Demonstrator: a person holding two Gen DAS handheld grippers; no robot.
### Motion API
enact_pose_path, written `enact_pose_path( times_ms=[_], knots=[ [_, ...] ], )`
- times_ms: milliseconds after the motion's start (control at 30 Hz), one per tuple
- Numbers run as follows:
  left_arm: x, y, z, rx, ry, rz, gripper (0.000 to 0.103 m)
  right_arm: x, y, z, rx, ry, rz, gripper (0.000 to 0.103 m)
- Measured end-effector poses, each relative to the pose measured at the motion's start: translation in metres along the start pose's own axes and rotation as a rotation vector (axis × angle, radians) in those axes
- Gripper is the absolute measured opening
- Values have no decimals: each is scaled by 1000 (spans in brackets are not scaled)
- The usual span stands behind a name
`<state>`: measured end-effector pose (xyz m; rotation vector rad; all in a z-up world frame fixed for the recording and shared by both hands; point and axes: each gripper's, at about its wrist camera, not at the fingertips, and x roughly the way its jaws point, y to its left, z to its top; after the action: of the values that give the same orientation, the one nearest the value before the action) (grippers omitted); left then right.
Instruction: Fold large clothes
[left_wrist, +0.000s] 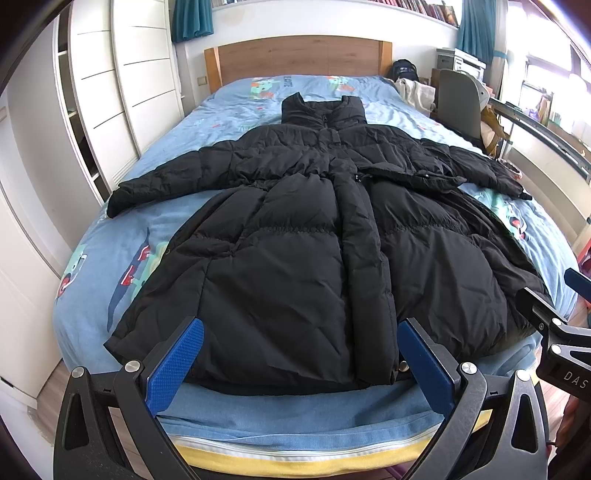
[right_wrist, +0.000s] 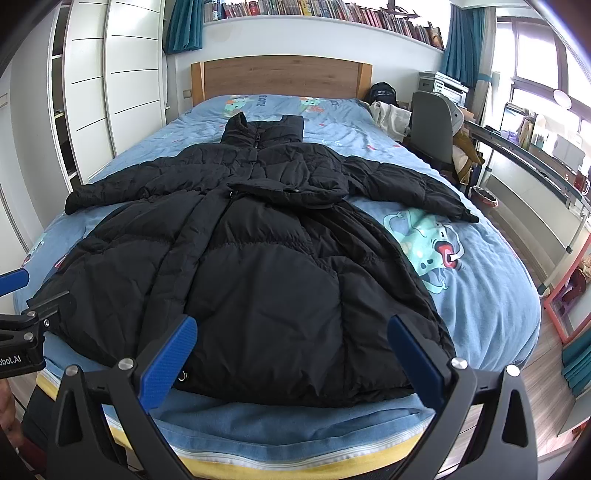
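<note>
1. At the foot of the bed (left_wrist: 122, 258), the left gripper (left_wrist: 301, 334) hangs with jaws spread wide, nothing between them, just short of the coat's hem.
2. The right gripper (right_wrist: 293, 330) is beside it, jaws also wide apart and empty, same height over the hem.
3. Black puffer coat (left_wrist: 295, 240) lies flat, front up, straight ahead of both tools; collar toward the wooden headboard (left_wrist: 299, 55), hem nearest the fingertips.
4. Sleeves spread out to both sides on the blue cartoon-print sheet (right_wrist: 480, 280).
5. White wardrobe (left_wrist: 122, 81) to the left, grey chair (right_wrist: 432, 129) to the right.
</note>
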<state>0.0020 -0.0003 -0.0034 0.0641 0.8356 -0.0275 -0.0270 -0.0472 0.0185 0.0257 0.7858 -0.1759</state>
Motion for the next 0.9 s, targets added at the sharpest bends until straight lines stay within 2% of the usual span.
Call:
enact_pose_path(
  times_ms=[900],
  knots=[
    [7, 2, -2, -8, 24, 9, 103, 9, -3, -4, -6, 15, 6, 103]
  ],
)
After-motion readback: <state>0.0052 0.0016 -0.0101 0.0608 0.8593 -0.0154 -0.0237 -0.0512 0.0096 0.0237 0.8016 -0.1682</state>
